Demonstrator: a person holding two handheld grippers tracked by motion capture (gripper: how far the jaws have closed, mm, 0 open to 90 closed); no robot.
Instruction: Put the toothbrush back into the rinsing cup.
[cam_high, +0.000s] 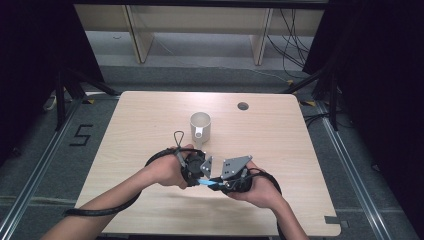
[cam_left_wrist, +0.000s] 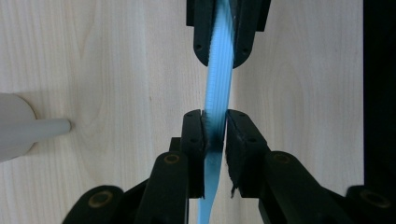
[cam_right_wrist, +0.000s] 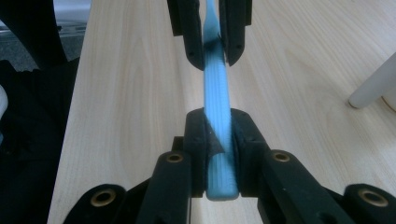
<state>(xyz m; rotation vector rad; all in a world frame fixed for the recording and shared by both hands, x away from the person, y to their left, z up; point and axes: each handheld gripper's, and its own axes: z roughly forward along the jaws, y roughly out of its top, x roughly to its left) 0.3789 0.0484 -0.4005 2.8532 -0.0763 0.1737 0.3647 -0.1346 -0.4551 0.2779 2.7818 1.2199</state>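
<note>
Left hand (cam_high: 165, 172): comes in from the bottom left of the high view, above the near half of the table, and carries the left gripper.
Left gripper (cam_high: 200, 176): points toward the right gripper, tip to tip. In the left gripper view (cam_left_wrist: 215, 128) its two black jaws stand narrowly apart with the pads pressed on the blue strip, so it has hold of that strip.
Cable: a black loop from the left gripper trails off the near left edge of the table.
Blue ribbed strip (cam_high: 206, 183): thin, flat, light blue, ribbed along its length. Held off the tabletop between the two grippers, one end in each. In the left gripper view (cam_left_wrist: 218, 79) it runs from the near jaws up into the far jaws; in the right gripper view (cam_right_wrist: 218, 116) its blunt end sits inside the near jaws.
Right gripper (cam_high: 216, 184): grey three-cornered plate on top. In the right gripper view (cam_right_wrist: 218, 135) the jaws are clamped on the strip's end, pads touching both faces.
Right hand (cam_high: 257, 187): enters from the bottom right, grasping the right gripper.
White cup (cam_high: 200, 127): upright, handle toward the person, just beyond the grippers near the table's middle, apart from them.
Table (cam_high: 280, 135): pale wood, with a round cable hole near the far right.
</note>
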